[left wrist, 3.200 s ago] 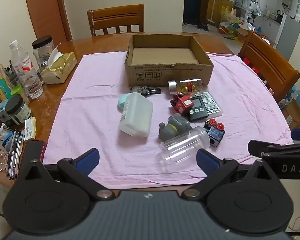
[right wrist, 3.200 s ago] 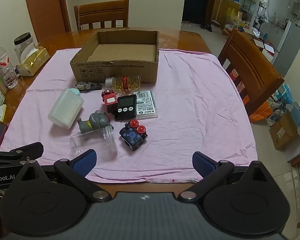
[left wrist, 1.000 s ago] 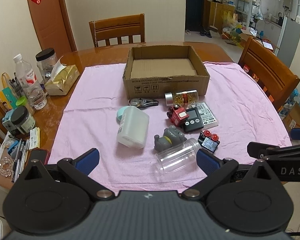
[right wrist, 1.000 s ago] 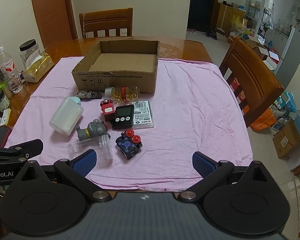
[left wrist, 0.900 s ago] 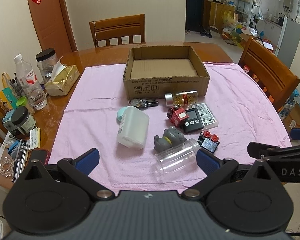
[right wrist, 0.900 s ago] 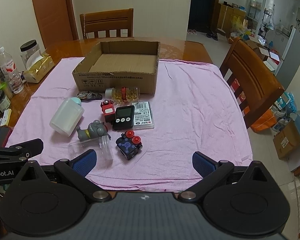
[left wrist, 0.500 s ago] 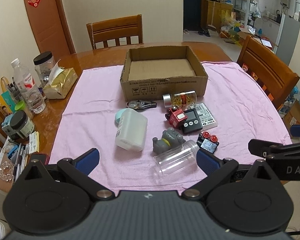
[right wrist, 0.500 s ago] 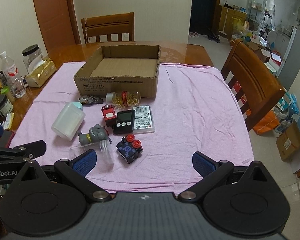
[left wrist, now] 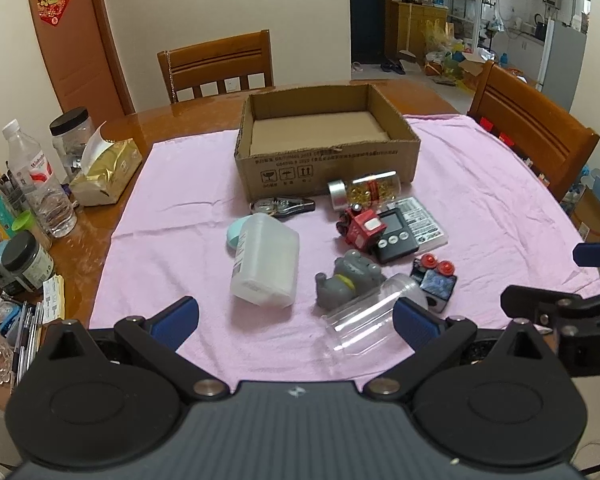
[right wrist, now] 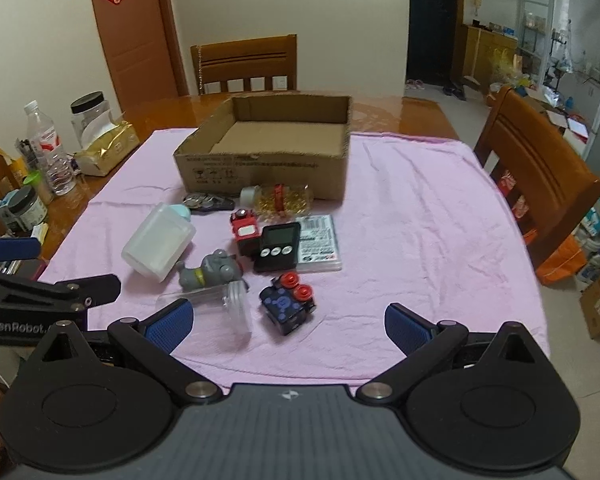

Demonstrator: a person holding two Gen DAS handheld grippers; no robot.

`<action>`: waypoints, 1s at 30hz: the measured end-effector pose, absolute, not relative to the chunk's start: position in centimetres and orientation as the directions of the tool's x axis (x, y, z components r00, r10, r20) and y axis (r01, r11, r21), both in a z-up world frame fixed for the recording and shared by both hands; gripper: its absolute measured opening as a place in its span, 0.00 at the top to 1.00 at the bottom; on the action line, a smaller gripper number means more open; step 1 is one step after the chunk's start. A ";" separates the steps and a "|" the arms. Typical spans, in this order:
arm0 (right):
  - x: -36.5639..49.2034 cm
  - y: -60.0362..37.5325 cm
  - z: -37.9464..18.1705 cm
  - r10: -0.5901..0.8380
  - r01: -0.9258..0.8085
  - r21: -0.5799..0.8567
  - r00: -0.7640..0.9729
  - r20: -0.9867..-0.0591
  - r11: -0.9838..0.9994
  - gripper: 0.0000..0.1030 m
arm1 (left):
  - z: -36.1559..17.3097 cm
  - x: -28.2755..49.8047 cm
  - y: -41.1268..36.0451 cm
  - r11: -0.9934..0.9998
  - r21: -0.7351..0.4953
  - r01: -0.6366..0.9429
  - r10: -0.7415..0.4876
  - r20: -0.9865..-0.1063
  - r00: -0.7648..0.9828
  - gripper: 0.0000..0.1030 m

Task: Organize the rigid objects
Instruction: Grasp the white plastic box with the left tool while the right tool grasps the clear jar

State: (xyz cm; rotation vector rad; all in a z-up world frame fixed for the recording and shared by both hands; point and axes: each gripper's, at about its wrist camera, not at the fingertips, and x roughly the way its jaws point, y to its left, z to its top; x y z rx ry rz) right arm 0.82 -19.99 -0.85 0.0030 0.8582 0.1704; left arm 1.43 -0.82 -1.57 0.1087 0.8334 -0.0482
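Both grippers are hovering at the near edge of the surface (left wrist: 379, 96), fingers spread wide, holding nothing. Left gripper (left wrist: 296, 316) is sitting over the near side of the pink cloth (left wrist: 479, 184); right gripper (right wrist: 286, 322) is doing the same, further toward the right.

Landmark: the cardboard box (left wrist: 327, 148), open-topped, standing on the far half of the cloth. Nothing is showing inside it.

All the loose items are lying in front of the box, on the cloth:
- pill bottle (left wrist: 363, 191), on its side, just in front of the box's front wall
- metal clip tool (left wrist: 282, 205), to the pill bottle's left, also close to the box
- white plastic container (left wrist: 266, 266), lying down, nearer than the clip, teal cap pointing back toward the box
- red toy vehicle (left wrist: 359, 226), touching the black timer (left wrist: 395, 236)
- flat labelled case (left wrist: 423, 220), tucked against the timer's far-right side
- grey figurine (left wrist: 347, 276), nearer again, leaning against the clear jar (left wrist: 367, 320)
- clear jar is lying on its side, farthest from the box, between the left fingers in the left wrist view
- blue-and-red toy block (right wrist: 288, 304), just right of the jar
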 end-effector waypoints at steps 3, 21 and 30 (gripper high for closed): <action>0.8 -19.5 -1.7 0.166 -0.166 0.077 0.637 -0.752 0.983 0.00 | -2.4 1.7 -0.1 0.994 0.062 0.094 -0.016 -0.750 0.661 0.01; 5.1 -13.5 -8.8 0.238 -0.253 0.113 0.544 -0.805 0.961 0.00 | -5.7 5.7 5.2 0.993 0.017 0.118 -0.059 -0.787 0.614 0.01; 7.9 -11.6 -10.0 0.247 -0.238 0.141 0.506 -0.827 0.961 0.00 | -6.9 10.2 5.5 0.978 0.050 0.201 -0.084 -0.792 0.605 0.01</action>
